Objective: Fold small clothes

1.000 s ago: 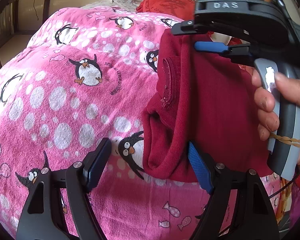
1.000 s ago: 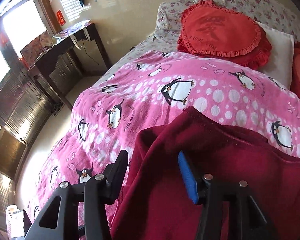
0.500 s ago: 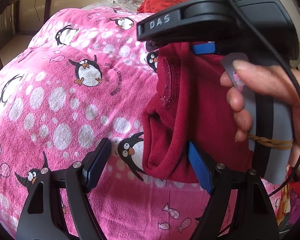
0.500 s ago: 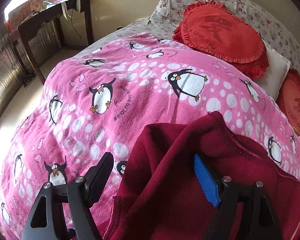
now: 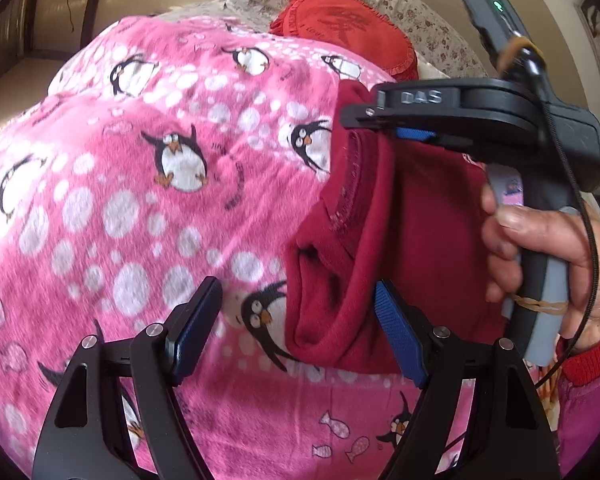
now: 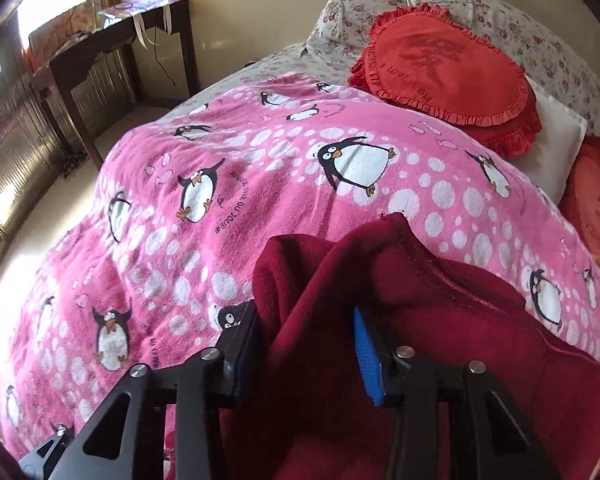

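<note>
**Right claw closing on the red garment, left claw waiting apart**

Your right gripper [image 6: 304, 350] is closing, a bunched ridge of the dark red garment [image 6: 440, 320] between its fingers at lower centre of the frame. Your left gripper [image 5: 296, 324] stands wide apart, empty, its blue pad just beside the hanging fold.

The step looks like securing an upper edge. Next, you likely need the left one to take the lower fold over the pink penguin blanket [image 5: 140, 200].

Only the left view shows your hand [image 5: 540, 256] on the handle and the cloth hanging free; only the right shows the red cushion [image 6: 448, 68] fully.
</note>
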The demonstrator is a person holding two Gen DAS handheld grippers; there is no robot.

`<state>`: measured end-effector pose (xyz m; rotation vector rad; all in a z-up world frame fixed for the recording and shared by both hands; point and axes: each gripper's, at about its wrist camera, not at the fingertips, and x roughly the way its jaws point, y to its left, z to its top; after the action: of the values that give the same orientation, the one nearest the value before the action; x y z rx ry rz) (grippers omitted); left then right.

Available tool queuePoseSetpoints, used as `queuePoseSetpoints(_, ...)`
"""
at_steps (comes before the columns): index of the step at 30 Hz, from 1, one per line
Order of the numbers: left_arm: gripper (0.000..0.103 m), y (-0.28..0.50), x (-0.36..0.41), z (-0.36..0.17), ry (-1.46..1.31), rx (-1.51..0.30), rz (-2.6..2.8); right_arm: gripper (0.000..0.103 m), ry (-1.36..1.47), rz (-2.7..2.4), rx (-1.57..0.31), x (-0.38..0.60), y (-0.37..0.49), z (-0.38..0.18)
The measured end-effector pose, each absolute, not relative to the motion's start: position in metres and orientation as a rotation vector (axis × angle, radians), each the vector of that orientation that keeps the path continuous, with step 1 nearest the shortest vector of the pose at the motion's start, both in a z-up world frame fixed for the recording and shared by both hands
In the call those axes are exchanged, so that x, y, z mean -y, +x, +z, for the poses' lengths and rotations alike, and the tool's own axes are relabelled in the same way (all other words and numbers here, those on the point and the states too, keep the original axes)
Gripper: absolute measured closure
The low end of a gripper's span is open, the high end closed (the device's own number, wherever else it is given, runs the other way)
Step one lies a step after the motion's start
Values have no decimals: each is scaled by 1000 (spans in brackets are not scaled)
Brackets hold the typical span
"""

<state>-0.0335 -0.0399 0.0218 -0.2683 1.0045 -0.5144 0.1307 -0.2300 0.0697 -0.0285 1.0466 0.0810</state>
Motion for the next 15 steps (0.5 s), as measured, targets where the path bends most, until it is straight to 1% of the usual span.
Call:
queuePoseSetpoints(1, 24, -31, 40, 24, -260, -990, -519, 69, 15, 98, -1048, 237, 129, 72)
queuePoseSetpoints(5, 24, -15, 49, 27, -225, -983, -553, 72, 150, 143, -1054, 255, 125, 73)
queuePoseSetpoints(14, 24, 13, 76, 16, -262, -992, -582, 72, 103, 148, -1072, 247, 129, 73)
queuePoseSetpoints(15, 21, 15, 77, 15, -271, -990, -583, 72, 98, 148, -1075, 246, 130, 72)
